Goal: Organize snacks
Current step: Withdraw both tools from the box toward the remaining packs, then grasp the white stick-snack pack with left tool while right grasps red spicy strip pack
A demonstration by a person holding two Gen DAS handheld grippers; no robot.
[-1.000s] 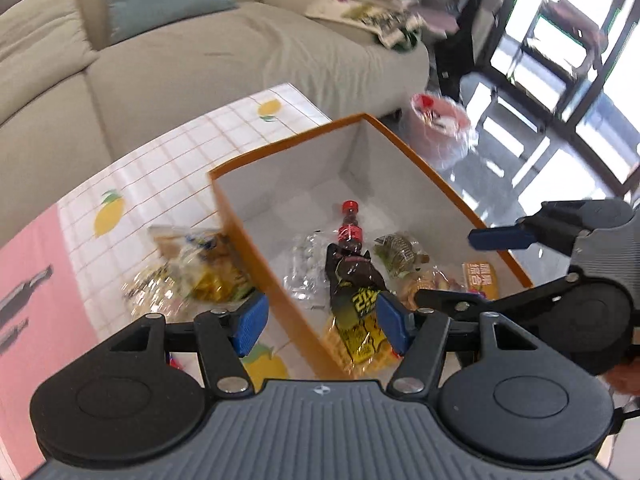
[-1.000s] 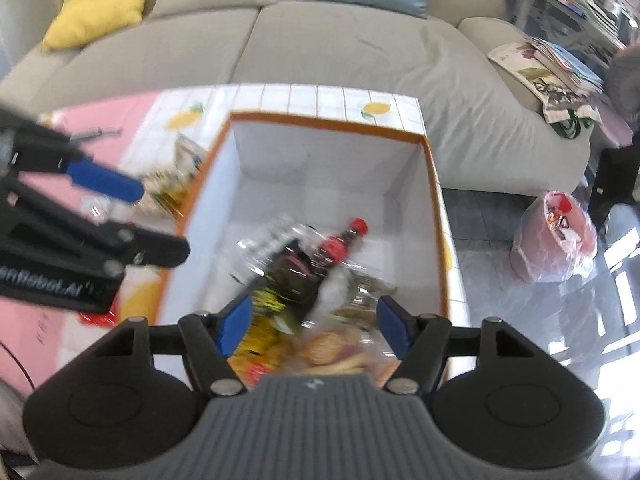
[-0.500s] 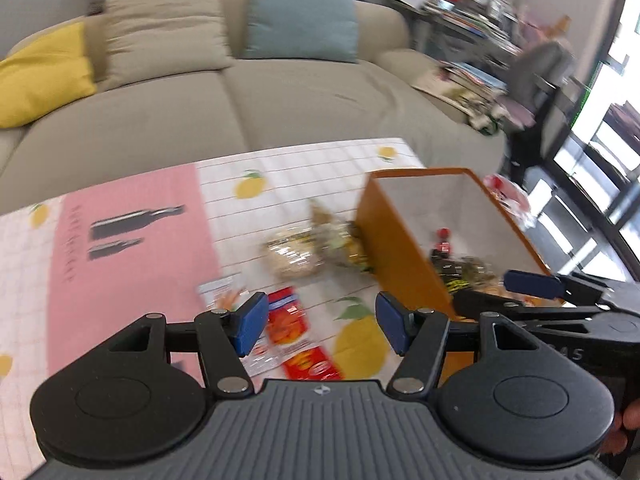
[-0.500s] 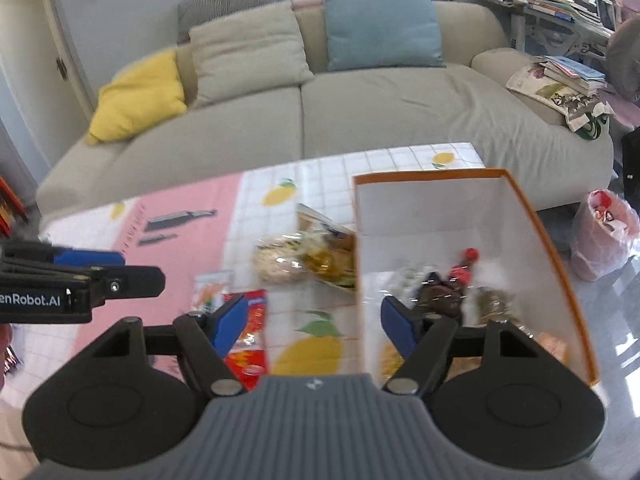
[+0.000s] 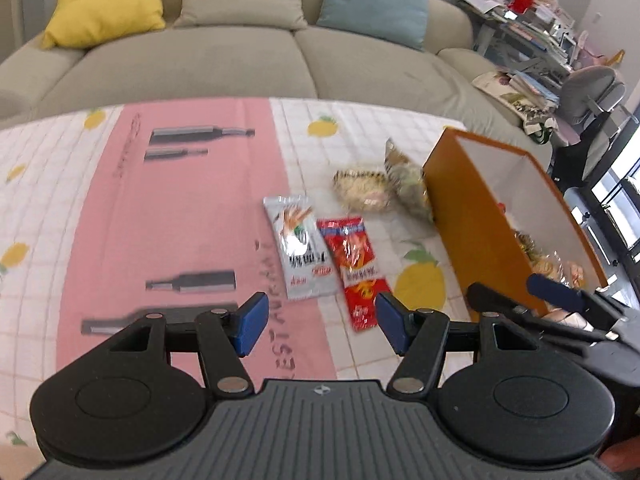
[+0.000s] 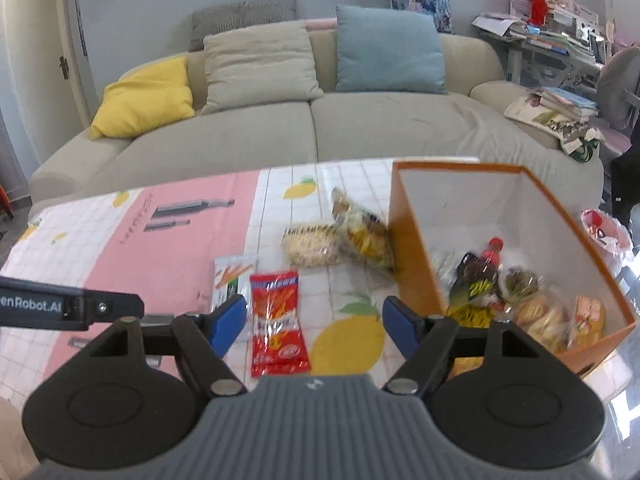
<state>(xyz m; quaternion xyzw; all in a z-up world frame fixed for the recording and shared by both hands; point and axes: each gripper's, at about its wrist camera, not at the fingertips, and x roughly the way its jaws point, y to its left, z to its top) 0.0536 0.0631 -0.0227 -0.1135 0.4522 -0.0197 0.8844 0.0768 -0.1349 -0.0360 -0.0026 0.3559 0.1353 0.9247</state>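
Here the left gripper (image 5: 318, 322) hangs wide and empty over the pink-and-white lemon-print tablecloth (image 5: 160, 208); just ahead of its blue pads lie a silver snack packet (image 5: 298, 246) and a red snack packet (image 5: 354, 264) side by side. The right gripper (image 6: 314, 322), jaws opening with nothing between them, has the red packet straight ahead. Beyond to its right, two clear crinkly bags (image 6: 340, 240) rest against the orange-walled, white-lined box (image 6: 412, 248), which holds a red-capped dark bottle (image 6: 482, 270) and more snacks.

The left gripper (image 5: 318, 322), jaws apart and empty, hovers over a silver packet (image 5: 300, 246) and red packet (image 5: 354, 262) lying beside an orange box (image 5: 472, 216) on the table (image 5: 180, 216).
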